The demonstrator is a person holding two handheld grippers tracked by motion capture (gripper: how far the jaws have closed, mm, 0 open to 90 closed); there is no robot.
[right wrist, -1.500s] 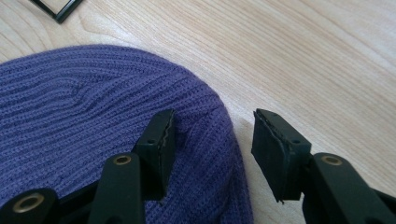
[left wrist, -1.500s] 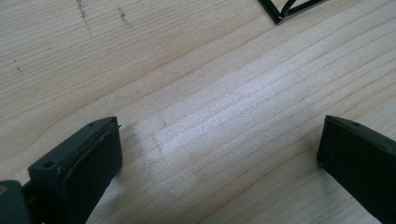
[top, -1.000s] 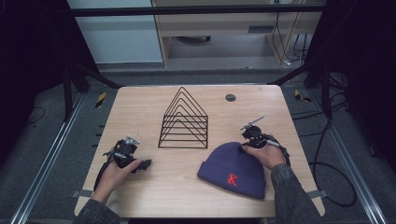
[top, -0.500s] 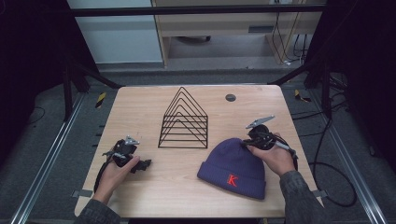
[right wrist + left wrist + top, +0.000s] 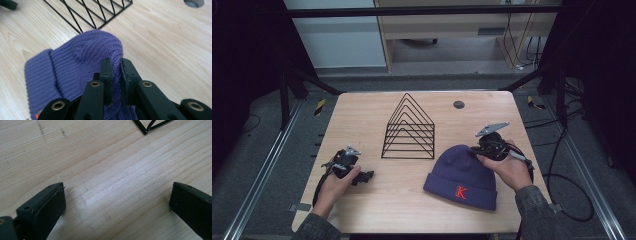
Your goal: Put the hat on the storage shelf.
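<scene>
1. Since the purple knit beanie is soft ribbed wool, we judge it light, limp and not at all fragile; it will sag and drape from whatever point we lift.
2. We see it lying on the wooden table at the near right, just in front of the black wire rack, its cuff with the red K turned toward the person.
3. Our right gripper has its jaws pinched narrow on a fold of knit at the crown, the end nearest the rack; the fabric bunches up between the pads.
4. We think that a crown pinch is secure enough, because knit is grippy rather than slippery, but the cuff end will hang and swing.
5. Our left gripper rests on bare wood at the near left with its jaws wide and nothing between them.
6. We would take the doubled cuff with it, where the knit is thickest, if the opening must be spread.
</scene>
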